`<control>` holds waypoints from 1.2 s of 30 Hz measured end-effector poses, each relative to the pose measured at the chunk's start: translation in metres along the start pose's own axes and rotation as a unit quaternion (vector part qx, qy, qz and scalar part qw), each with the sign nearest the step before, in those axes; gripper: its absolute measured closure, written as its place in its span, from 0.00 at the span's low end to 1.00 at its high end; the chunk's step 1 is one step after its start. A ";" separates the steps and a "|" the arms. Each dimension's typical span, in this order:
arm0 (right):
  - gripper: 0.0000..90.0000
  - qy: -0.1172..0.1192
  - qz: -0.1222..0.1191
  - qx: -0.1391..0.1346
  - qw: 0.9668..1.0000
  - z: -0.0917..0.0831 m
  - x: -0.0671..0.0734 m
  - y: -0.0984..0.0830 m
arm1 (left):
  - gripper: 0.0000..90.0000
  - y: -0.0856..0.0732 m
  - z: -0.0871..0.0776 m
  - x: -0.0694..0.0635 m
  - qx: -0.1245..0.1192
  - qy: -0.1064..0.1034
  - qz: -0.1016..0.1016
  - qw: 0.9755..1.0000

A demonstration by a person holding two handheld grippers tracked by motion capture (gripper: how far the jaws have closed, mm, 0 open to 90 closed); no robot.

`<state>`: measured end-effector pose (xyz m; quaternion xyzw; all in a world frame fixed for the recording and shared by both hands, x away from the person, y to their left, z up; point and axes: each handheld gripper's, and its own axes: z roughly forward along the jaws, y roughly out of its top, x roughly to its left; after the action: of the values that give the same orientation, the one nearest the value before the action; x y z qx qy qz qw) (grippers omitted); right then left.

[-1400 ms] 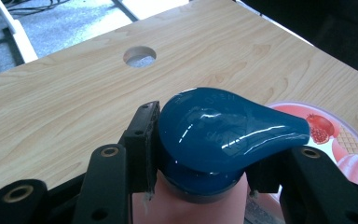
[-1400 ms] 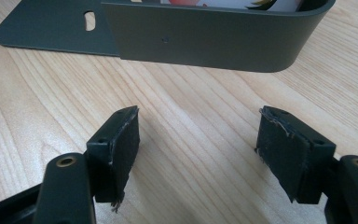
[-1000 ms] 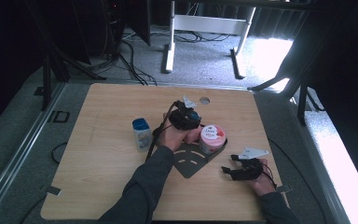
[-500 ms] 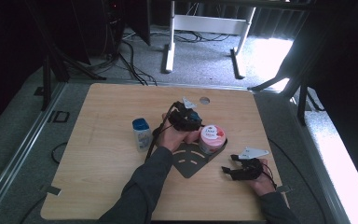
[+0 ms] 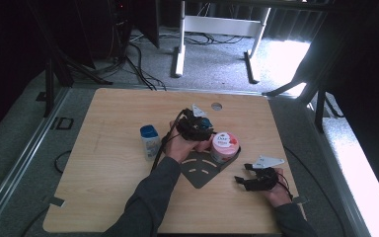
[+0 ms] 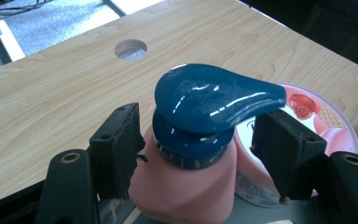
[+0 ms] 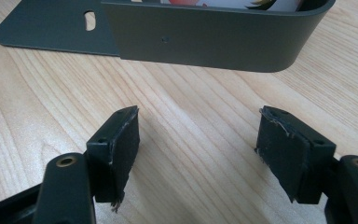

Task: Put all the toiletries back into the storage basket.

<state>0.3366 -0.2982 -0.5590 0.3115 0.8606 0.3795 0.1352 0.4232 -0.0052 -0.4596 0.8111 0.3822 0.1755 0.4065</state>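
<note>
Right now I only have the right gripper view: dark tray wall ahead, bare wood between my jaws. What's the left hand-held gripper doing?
Observer: The left hand-held gripper straddles a pink pump bottle with a blue pump head. Its jaws have just been opening.
Operator: What's behind that tray wall?
Observer: A pink-lidded jar sits in the tray, right beside the pump bottle.
Operator: Anything outside the tray?
Observer: A small blue-capped bottle stands on the table, left of the left hand.
</note>
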 end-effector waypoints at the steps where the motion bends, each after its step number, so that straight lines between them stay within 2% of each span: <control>1: 0.33 0.000 0.000 0.000 1.000 0.000 0.000 0.000 | 0.37 0.000 -0.001 0.000 -0.001 0.000 -0.002 1.000; 9: 0.33 0.000 0.000 0.000 1.000 0.000 0.000 0.000 | 0.38 -0.005 -0.007 0.001 -0.001 -0.005 0.001 1.000; 18: 0.33 -0.001 0.001 0.001 1.000 0.000 0.000 0.000 | 0.47 -0.011 -0.015 0.000 -0.004 -0.012 0.005 1.000; 29: 0.33 -0.001 0.000 0.001 1.000 0.000 0.000 0.000 | 0.51 -0.023 -0.021 0.003 0.018 -0.037 0.012 0.999; 36: 0.33 -0.001 0.000 0.001 1.000 0.000 0.000 0.000 | 0.58 -0.029 -0.026 0.002 0.017 -0.046 0.016 0.999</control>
<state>0.3363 -0.2979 -0.5590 0.3122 0.8607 0.3785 0.1359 0.3952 0.0214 -0.4668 0.8310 0.3529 0.1375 0.4074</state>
